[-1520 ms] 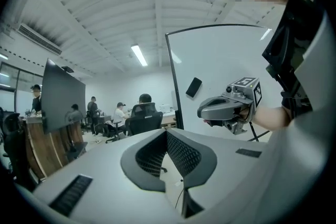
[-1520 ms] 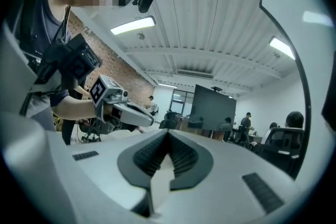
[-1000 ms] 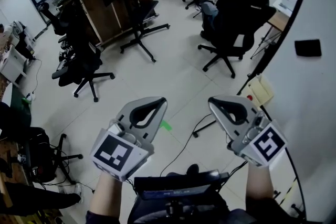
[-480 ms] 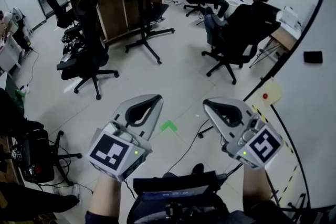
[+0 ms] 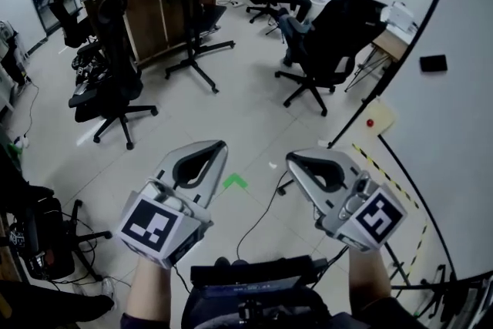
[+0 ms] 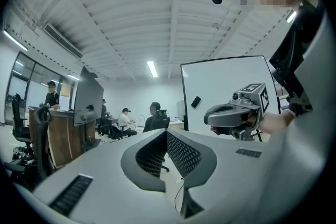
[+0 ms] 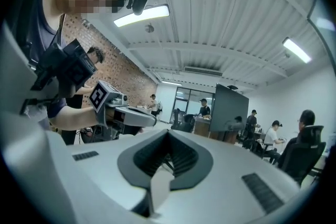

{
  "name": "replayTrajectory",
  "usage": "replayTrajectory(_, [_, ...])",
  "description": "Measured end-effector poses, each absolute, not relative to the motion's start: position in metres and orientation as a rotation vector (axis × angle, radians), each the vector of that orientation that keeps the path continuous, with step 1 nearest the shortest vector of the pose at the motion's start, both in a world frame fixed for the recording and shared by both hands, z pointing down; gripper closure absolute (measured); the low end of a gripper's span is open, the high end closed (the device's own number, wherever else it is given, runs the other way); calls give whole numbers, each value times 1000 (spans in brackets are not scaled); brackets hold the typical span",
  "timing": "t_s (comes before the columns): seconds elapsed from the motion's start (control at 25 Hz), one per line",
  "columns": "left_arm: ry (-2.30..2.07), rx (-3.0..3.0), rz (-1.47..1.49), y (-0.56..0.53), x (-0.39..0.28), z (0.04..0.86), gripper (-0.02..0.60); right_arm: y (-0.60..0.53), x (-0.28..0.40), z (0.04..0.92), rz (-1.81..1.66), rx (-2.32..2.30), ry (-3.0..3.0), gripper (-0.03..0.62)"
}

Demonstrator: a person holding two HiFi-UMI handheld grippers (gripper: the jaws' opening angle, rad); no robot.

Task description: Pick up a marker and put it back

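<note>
Marker is not showing in any view, so its place cannot be told.

Two forearms are reaching forward from the bottom edge of the head view, side by side. Each is holding one hand-held gripper level above the floor (image 5: 254, 127). Both are sitting left of the whiteboard (image 5: 462, 135), which is standing along the right side.

The left hand-held gripper (image 5: 216, 148) is lying farther from the whiteboard. The right hand-held gripper (image 5: 297, 160) is lying nearer it. They are well apart and not touching. Each is carrying one cube with square markers at the wrist end.

In its own view, the left hand-held gripper is keeping its two jaws pressed together, and nothing is sitting in the hollow between them. The right hand-held gripper is looking the same, with jaws pressed together and pinching nothing.

One black eraser-like block (image 5: 434, 63) is sticking to the whiteboard. One red round magnet (image 5: 370, 122) is sitting at the whiteboard's lower near edge. One green mark (image 5: 235, 181) is lying on the floor between the grippers. Past the whiteboard's far end, two people are sitting on office chairs. At least three empty black office chairs are standing to the left.
</note>
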State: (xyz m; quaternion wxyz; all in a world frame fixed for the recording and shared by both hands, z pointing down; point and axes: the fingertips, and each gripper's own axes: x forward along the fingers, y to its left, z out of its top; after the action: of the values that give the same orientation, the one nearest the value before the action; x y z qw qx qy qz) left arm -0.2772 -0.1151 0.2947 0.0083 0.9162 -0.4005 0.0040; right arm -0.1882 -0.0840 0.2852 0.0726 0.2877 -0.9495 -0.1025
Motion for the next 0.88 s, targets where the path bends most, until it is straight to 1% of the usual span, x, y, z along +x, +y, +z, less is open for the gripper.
replayTrajectory(0.16, [-1271, 2852, 18, -104, -248, 290, 581, -63, -159, 282, -304, 870, -2854, 588])
replayTrajectory(0.44, [-1238, 2915, 14, -63, -126, 273, 581, -22, -51, 272, -304, 881, -2858, 588])
replayTrajectory(0.64, [-1288, 2894, 67, -36, -53, 281, 581, -4, 24, 279, -293, 847, -2904, 588])
replayTrajectory(0.76, [-1316, 2878, 113, -25, -34, 298, 581, 2, 42, 292, -282, 816, -2928, 588])
replayTrajectory(0.88, [-1360, 2850, 147, -15, -34, 306, 581, 7, 43, 301, -266, 773, -2959, 588])
